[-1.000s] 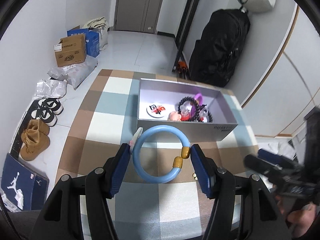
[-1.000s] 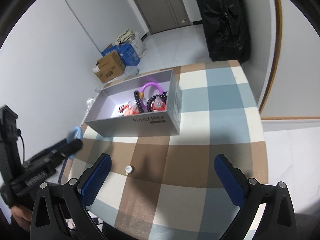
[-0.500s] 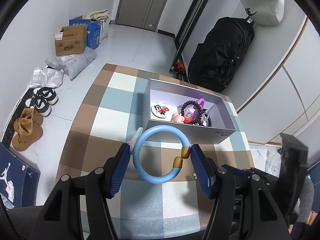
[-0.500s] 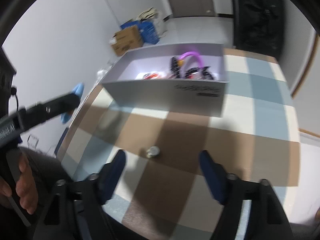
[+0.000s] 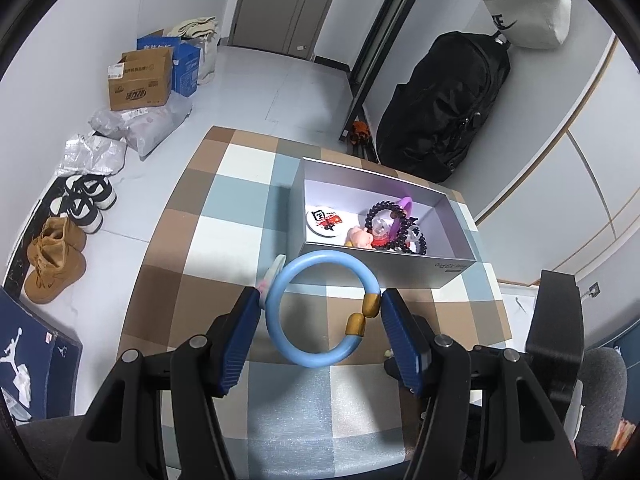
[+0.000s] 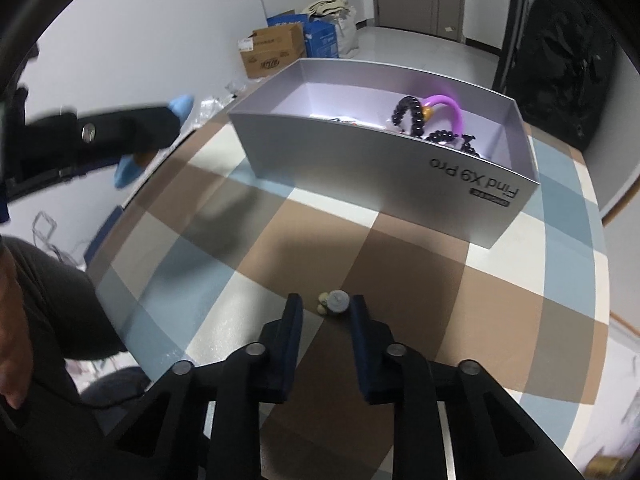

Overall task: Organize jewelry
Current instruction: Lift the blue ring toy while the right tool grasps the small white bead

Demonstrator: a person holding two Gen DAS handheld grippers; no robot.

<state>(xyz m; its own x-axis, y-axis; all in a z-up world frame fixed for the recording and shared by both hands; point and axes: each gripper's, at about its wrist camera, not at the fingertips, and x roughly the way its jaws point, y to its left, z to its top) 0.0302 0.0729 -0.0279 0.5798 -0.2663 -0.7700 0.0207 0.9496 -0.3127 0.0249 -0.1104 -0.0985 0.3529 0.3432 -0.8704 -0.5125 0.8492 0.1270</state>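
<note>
Seen from the left wrist, the left gripper (image 5: pixel 322 310) is clamped on a light blue bangle (image 5: pixel 322 308), its two blue fingers (image 5: pixel 240 336) spread wide and pressing the ring from either side; two gold beads (image 5: pixel 363 315) on the bangle sit against the right-hand finger. A small pale, pinkish thing (image 5: pixel 272 278) pokes up at the tip of the left-hand finger, but what it is cannot be told. The bangle hangs above the checked tablecloth (image 5: pixel 224 240), just short of the near wall of the grey box (image 5: pixel 384 266), which stands toward the table's far right corner. Inside the box lie a round white badge (image 5: pixel 325 222), a small pink figure (image 5: pixel 359 237), dark bead bracelets (image 5: pixel 394 226) and a purple ring (image 5: pixel 405 205). In the right wrist view, the right gripper (image 6: pixel 325 308) is low over the cloth (image 6: pixel 400 264) near the table's near edge, its fingers (image 6: pixel 291 322) only narrowly parted and gripping nothing. A small round silvery piece (image 6: pixel 338 301) lies on the cloth at the fingertips, close against the right-hand finger, though actual contact cannot be made out; a tiny pale bead (image 6: pixel 321 304) lies beside it. Beyond stands the box (image 6: pixel 360 164), with the beads (image 6: pixel 416 118) and purple ring (image 6: pixel 446 106) showing above its wall. At the left, blurred, the other gripper (image 6: pixel 100 136) carries the blue bangle (image 6: pixel 182 104).
</note>
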